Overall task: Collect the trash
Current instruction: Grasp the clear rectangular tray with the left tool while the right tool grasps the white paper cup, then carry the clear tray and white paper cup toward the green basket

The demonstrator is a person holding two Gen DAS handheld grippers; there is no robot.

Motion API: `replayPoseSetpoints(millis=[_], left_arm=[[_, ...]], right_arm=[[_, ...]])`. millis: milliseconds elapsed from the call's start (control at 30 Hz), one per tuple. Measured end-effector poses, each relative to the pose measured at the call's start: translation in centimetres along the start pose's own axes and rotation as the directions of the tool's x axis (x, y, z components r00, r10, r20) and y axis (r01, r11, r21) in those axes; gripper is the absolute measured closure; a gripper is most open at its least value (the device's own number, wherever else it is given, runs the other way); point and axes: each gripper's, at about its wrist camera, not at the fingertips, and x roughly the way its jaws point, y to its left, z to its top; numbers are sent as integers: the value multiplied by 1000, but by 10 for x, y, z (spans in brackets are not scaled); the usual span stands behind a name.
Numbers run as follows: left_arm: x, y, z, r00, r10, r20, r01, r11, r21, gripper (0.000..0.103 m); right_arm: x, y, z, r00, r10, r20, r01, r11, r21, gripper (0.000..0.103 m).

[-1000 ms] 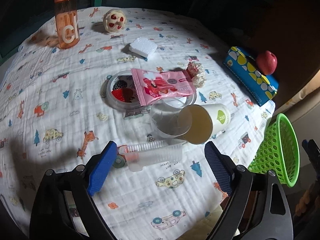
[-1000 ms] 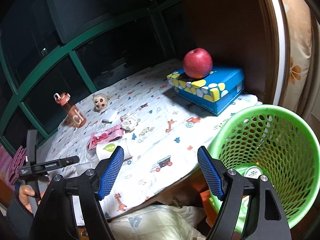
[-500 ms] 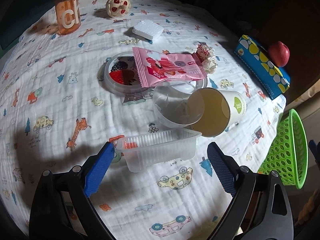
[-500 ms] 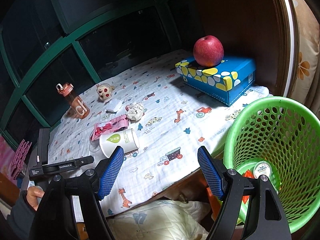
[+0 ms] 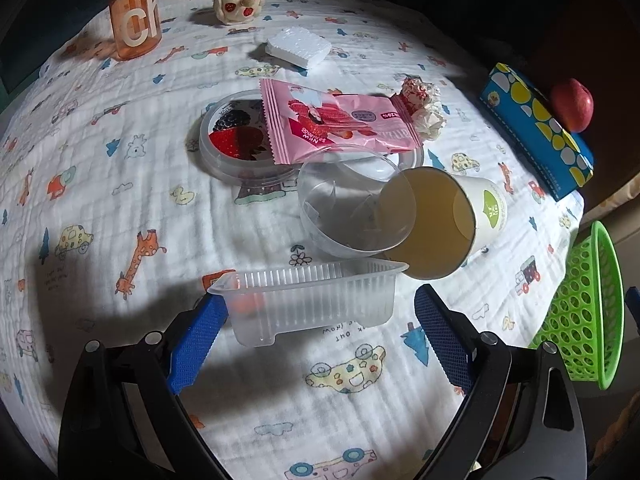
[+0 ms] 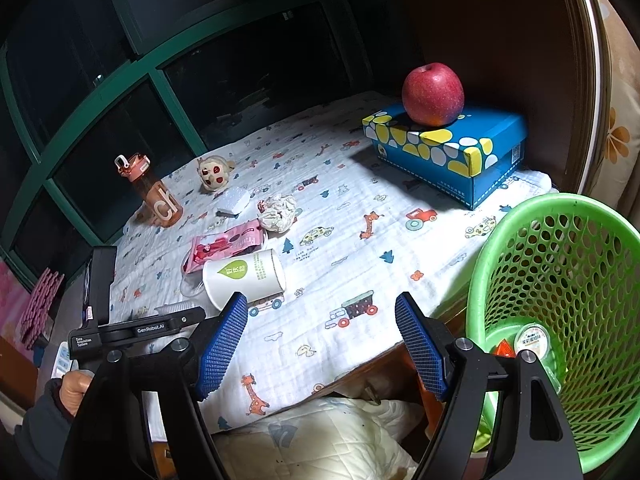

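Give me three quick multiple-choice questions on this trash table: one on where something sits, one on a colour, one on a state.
1. Where does the apple sit?
A. in the basket
B. on the blue box
C. beside the bottle

2. What colour is the basket?
A. green
B. red
C. white

3. How do the left tongs stand at the clear ribbed tray?
A. shut on it
B. open, a finger on each side
C. turned away from it

Answers: 1 B, the apple rests on the box top. 2 A, its mesh wall is green. 3 B, both blue pads flank the tray, the right pad clearly apart from it.

"GenRobot.AI" marks the left tool point(image 6: 136, 330), "NEW" the pink wrapper point(image 5: 336, 124), "ch" the orange bottle point(image 5: 134, 12).
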Motion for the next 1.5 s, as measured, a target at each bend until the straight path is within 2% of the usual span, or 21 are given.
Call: replayPoseSetpoints(millis=[67, 133, 467, 800, 1133, 1233, 1500], left_arm=[[0, 3, 0, 1000, -8, 3, 8, 1000, -19, 14], [0, 6, 1, 1000, -24, 3, 24, 999, -33, 24], [-22, 22, 5, 997, -51, 51, 53, 998, -29, 26], [-54, 55, 8, 993, -45, 105, 50, 997, -50, 26], [-56, 79, 10, 992, -44, 115, 56, 993, -100, 26], [-53, 82, 11, 993, -49, 112, 61, 992, -108, 26], [-49, 91, 14, 993, -59, 104, 72, 989, -126, 26]], right_arm=[[2, 1, 0, 1000, 1, -6, -1, 1000, -7, 30], [5, 3, 0, 1000, 2, -14, -2, 1000, -14, 30], [27, 23, -1, 997, 42, -65, -46, 996, -73, 30], [79, 57, -8, 983, 101, -154, -124, 982, -145, 30], [136, 84, -7, 972, 62, -225, -115, 965, -234, 30], [148, 90, -8, 971, 53, -233, -115, 959, -261, 24], [174, 104, -13, 969, -10, -247, -78, 936, -343, 24]])
